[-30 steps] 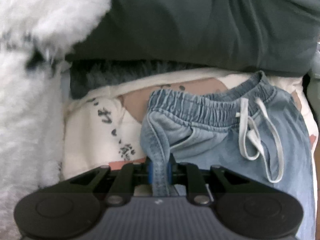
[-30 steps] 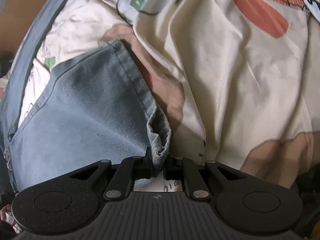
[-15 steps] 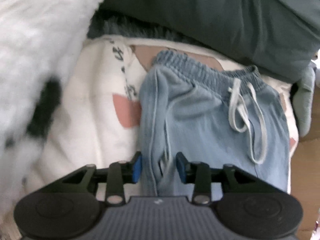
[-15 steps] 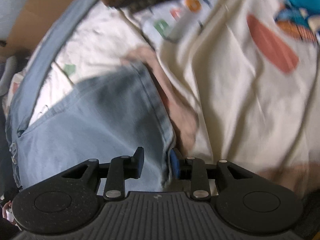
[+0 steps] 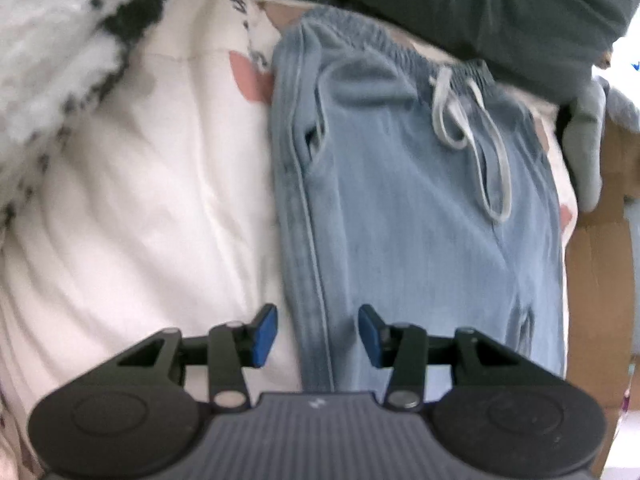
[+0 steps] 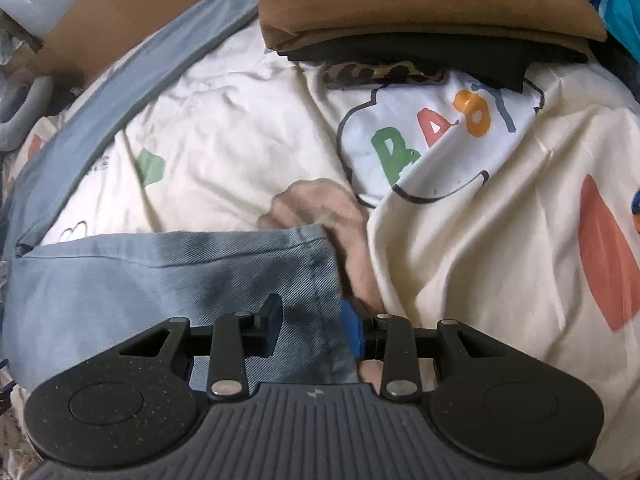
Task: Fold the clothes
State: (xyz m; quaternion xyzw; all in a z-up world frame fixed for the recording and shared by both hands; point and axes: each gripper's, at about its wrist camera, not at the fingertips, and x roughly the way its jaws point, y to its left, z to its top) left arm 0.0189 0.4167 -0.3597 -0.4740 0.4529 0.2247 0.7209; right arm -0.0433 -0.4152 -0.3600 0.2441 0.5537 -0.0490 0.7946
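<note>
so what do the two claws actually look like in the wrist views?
Identical build. Left claw: ribbed dark grey body with a small white logo, two round black pods at the sides, black linkage arms with silver pivot pins, blue pads on the fingertips. Right claw: same parts, its pods showing a speckled finish. No cables, sleeves or hands in view.

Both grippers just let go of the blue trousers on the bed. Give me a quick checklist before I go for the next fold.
1. Left gripper open, pads clear of cloth: ok.
2. Right gripper open, hem between the pads but not pinched: ok.
3. Blue trousers lying flat on the cream bedsheet: ok.
4. White drawstring tucked in: not ok, loops loose on top.
5. Leg hem edges aligned: cannot tell.
</note>
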